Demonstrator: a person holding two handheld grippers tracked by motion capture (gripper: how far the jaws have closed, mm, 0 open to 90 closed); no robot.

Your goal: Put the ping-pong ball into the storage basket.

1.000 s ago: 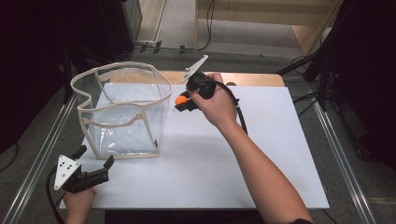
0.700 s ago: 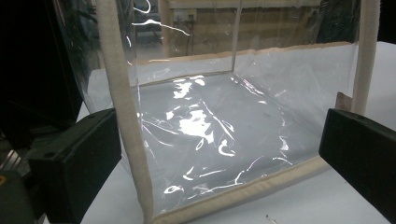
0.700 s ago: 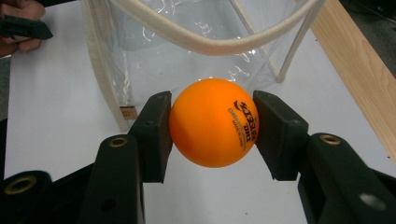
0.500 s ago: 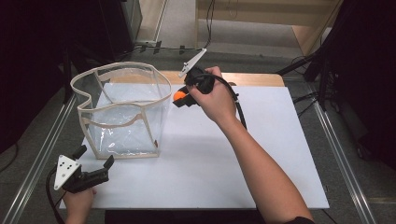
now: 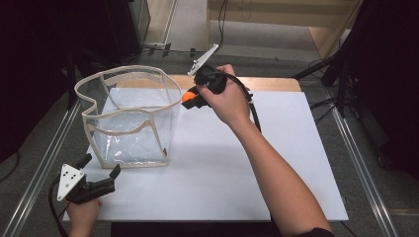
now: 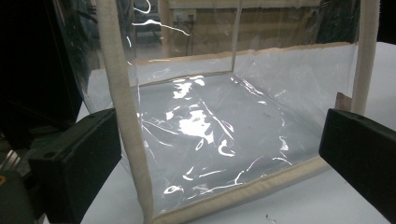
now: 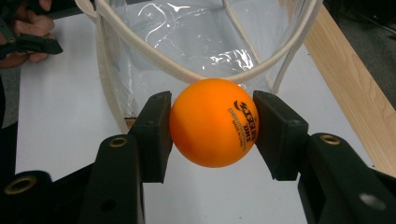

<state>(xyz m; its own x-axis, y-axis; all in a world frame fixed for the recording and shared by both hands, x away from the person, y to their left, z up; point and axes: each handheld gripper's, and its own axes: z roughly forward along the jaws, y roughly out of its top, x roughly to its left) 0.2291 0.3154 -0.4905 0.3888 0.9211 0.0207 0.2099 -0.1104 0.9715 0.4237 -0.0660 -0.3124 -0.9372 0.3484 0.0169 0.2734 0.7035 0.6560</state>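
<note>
The right hand [image 5: 227,101] is reaching forward over the bench [image 5: 276,163], forearm stretched from the bottom edge, holding the right hand-held gripper [image 5: 190,97] above the surface just beside the upper right rim of the clear bag [image 5: 129,118]. That hand-held gripper [image 7: 212,123] is pinching an orange ball [image 7: 213,122] between both pads. The ball [image 5: 187,95] is glossy orange with dark print on one side. The left hand-held gripper [image 5: 99,170] is sitting low at the near left bench corner, jaws spread, facing the bag's [image 6: 210,126] near wall. The bag is standing upright, transparent, with cream fabric edging. Compared with a second ago, the right hand-held gripper is sitting slightly farther back and higher; the left is unchanged.
</note>
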